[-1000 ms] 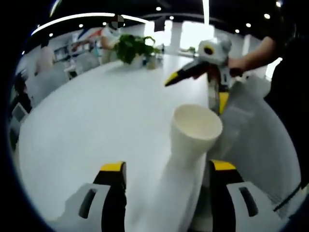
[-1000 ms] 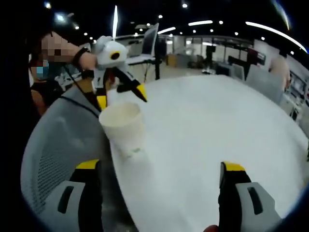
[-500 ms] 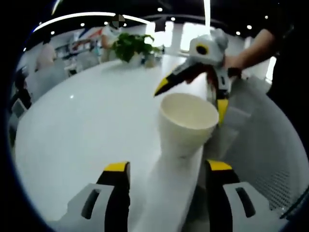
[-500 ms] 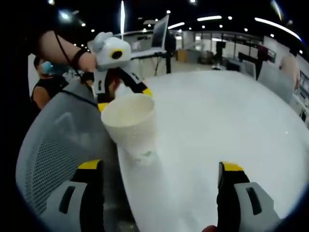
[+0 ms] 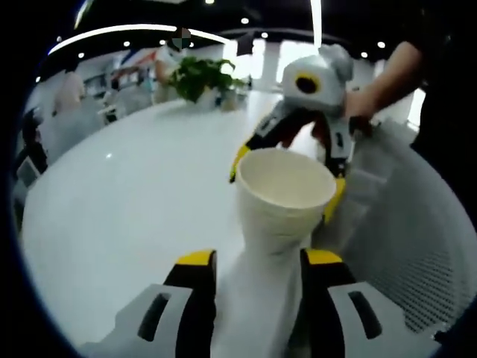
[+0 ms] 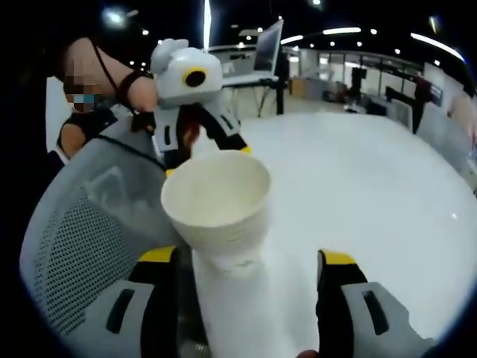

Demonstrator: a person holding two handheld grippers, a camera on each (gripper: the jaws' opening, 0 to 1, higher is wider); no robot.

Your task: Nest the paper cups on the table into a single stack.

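Left gripper view: the left gripper (image 5: 252, 262) clasps a tall white paper cup stack (image 5: 279, 198) over the white table (image 5: 134, 201), while the right gripper (image 6: 250, 261) stands spread around the stack's lower part.

My left gripper (image 5: 252, 272) has its yellow-tipped black jaws narrowly parted. My right gripper (image 6: 247, 270) has its jaws spread wide. In the left gripper view the right gripper (image 5: 287, 186) reaches in from the far right, jaws splayed, held by my hand (image 5: 350, 104) and bare forearm.
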